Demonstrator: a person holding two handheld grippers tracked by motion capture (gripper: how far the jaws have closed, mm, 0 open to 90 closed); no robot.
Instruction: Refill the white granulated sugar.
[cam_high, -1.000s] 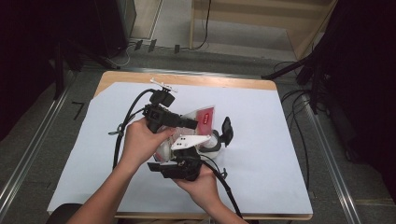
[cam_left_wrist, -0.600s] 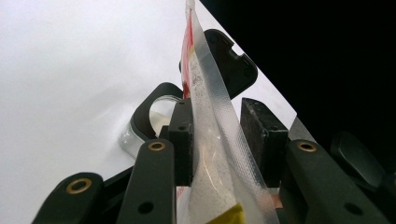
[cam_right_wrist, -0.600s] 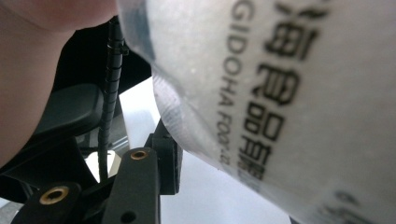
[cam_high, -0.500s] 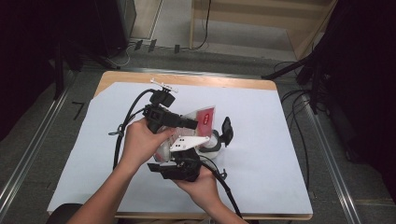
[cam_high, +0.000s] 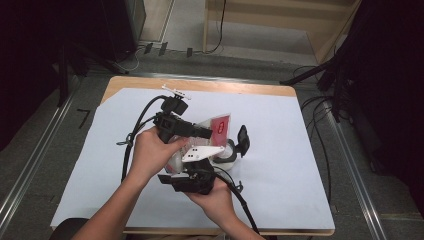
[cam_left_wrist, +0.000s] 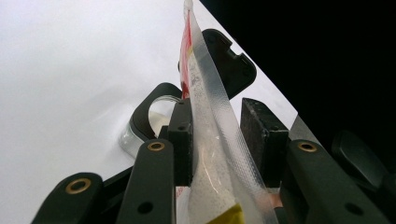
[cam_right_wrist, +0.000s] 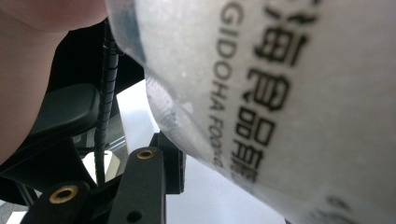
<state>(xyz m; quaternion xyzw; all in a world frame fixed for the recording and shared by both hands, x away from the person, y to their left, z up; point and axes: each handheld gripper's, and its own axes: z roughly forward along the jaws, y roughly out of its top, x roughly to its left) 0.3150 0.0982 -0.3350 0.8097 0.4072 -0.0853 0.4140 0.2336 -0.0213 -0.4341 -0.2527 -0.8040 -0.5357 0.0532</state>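
Observation:
A clear bag (cam_high: 220, 126) of white grains with a red label is held up over the middle of the table. My left gripper (cam_high: 207, 132) is shut on it; in the left gripper view the bag (cam_left_wrist: 210, 140) stands edge-on between the two pads of that gripper (cam_left_wrist: 217, 135). Just below and to the right, my right gripper (cam_high: 232, 147) has its curved black jaws around a small glass jar (cam_high: 226, 156) on the table, shut on it. The jar (cam_left_wrist: 140, 133) shows past the bag. In the right gripper view the printed bag (cam_right_wrist: 280, 93) hangs close in front, beside one finger (cam_right_wrist: 173, 163).
A white sheet (cam_high: 300, 150) covers the wooden table (cam_high: 240, 87). Black cables (cam_high: 135, 130) trail from both grippers towards the person. Metal floor rails (cam_high: 30, 165) run along both sides, and more cables (cam_high: 320, 105) lie on the floor at right.

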